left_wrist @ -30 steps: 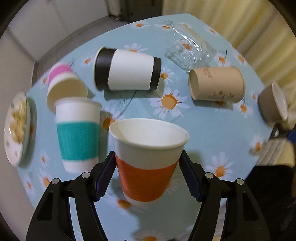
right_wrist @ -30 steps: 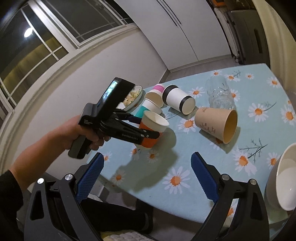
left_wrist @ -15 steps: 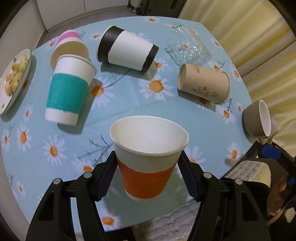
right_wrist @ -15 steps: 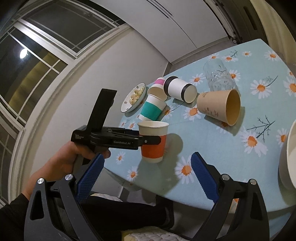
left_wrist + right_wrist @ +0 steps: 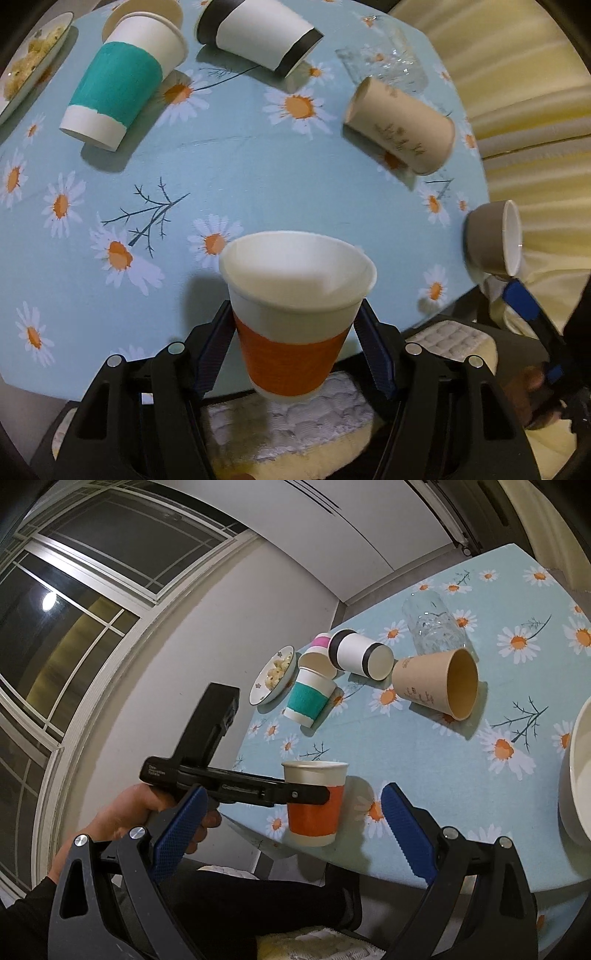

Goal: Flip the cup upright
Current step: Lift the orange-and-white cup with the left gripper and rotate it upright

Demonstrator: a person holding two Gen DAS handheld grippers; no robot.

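My left gripper (image 5: 295,343) is shut on a white paper cup with an orange sleeve (image 5: 295,317), held upright with its mouth up, above the near edge of the table. The same cup (image 5: 314,801) shows in the right wrist view, clamped by the left gripper (image 5: 314,794) just over the table's near corner. My right gripper (image 5: 291,830) is open and empty, off the table, apart from the cup.
On the daisy tablecloth (image 5: 258,177) lie a teal-sleeved cup (image 5: 122,77), a black-and-white cup (image 5: 258,33), a tan cup (image 5: 402,125) and a glass (image 5: 384,66), all on their sides. A grey bowl (image 5: 491,236) sits at the right edge, a snack plate (image 5: 29,62) far left.
My left gripper has pulled the orange-sleeved cup back toward the near table edge, still upright. The right gripper has stayed open and shifted slightly.
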